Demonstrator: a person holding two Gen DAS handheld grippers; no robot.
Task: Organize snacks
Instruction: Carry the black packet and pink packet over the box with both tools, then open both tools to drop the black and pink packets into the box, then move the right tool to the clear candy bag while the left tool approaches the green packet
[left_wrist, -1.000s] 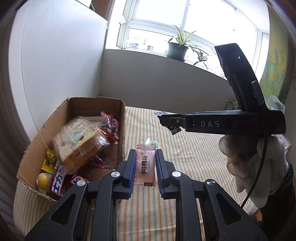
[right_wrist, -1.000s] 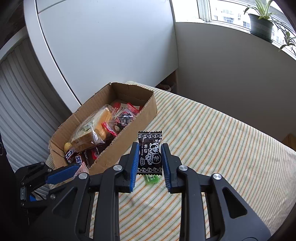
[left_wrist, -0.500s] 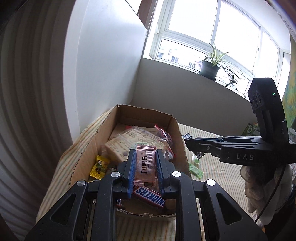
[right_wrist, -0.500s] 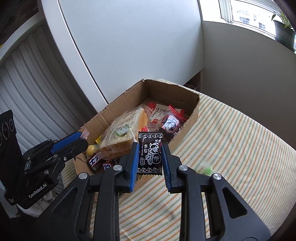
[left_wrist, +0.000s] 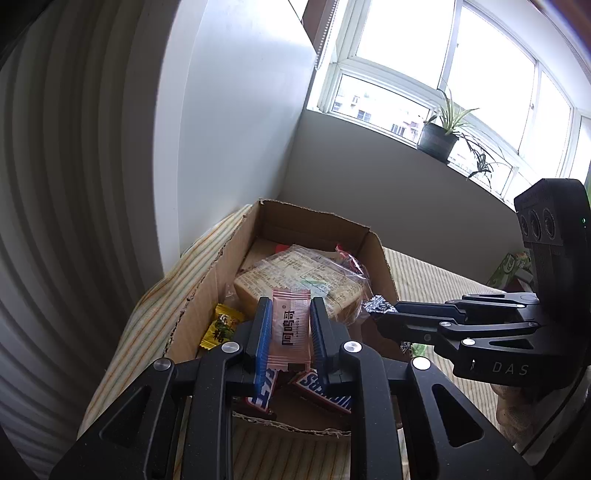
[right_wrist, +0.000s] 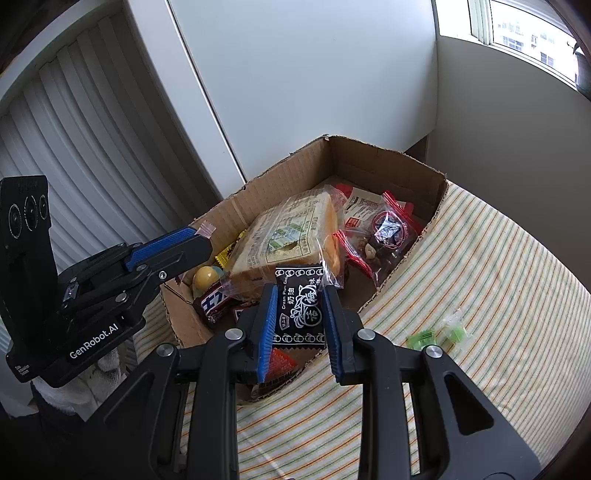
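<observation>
The bench (right_wrist: 517, 295), under a striped cloth, carries an open cardboard box (right_wrist: 384, 162) set against the white wall, and both pairs of tongs hang over the box's near end. Inside, the biggest thing is a wrapped loaf of sliced bread (right_wrist: 288, 236), which fills the middle; beside it lie a red-sealed bag of dark sweets (right_wrist: 388, 232), chocolate bars (left_wrist: 325, 391) at the near wall, a yellow candy (left_wrist: 221, 325) and a small yellow ball (right_wrist: 206, 277).

The left tongs (left_wrist: 290, 332) pinch a pink wafer packet (left_wrist: 290, 325) upright between their blue pads, above the chocolate bars. The right tongs (right_wrist: 299, 317) pinch a black plum-candy packet (right_wrist: 301, 306), just inside the near right corner.

The step in hand looks to be the drop. To do it well, each packet should go down into a gap rather than onto the loaf, from which it could slide out over the low wall. The left packet has free room by the yellow candy; the right has the bare cardboard in front of the sweets bag. Lower first, then spread the tongs one pair at a time, since the two sit close together. Two green candies (right_wrist: 439, 332) on the cloth, outside the box, are yet to be collected.
</observation>
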